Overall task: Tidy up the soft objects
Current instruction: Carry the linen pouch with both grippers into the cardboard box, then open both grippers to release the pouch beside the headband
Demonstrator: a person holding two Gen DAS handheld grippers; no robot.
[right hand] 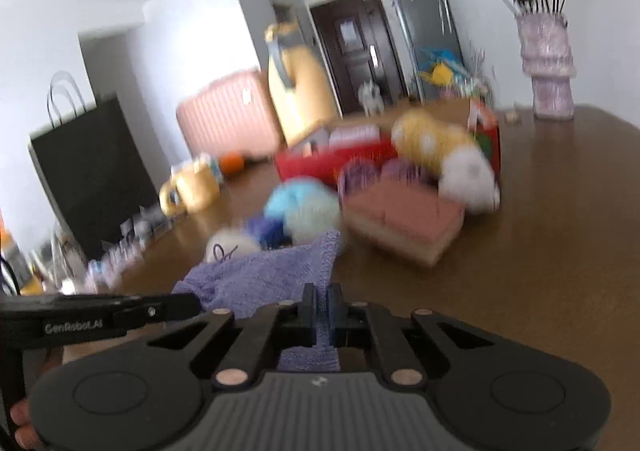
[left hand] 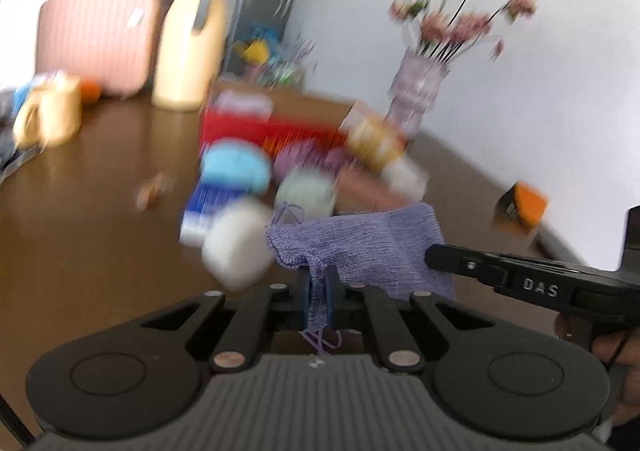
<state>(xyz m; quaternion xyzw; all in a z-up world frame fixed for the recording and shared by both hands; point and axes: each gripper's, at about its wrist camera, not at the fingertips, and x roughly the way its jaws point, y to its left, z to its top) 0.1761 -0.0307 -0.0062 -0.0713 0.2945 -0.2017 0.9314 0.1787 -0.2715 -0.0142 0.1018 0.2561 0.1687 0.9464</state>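
Most of the scene was smeared by motion blur, so I could only make out the soft things on the brown wooden tabletop [left hand: 100, 243] as blobs: a light blue plush ball [left hand: 236, 167], a white fluffy ball [left hand: 238, 245], a pale green one [left hand: 306, 189], and a yellow plush toy [right hand: 434, 145] lying over a red plastic basket [left hand: 256, 129]. A pink and tan block [right hand: 404, 221] sat in front of the basket; I could not tell what it was made of.

The purple knitted drawstring pouch [left hand: 360, 241] hung between my two grippers, above the tabletop, just in front of the pile. Its long axis ran roughly across from one gripper to the other, with the gathered drawstring mouth toward the left side in the left wrist view. Its lower part was hidden behind my fingers.

My left gripper [left hand: 319, 301] was closed on one edge of the pouch, fabric pinched between the pads. My right gripper [right hand: 321, 315] was closed on the other edge, reaching in from the right in the left wrist view. Both pointed forward and somewhat downward.
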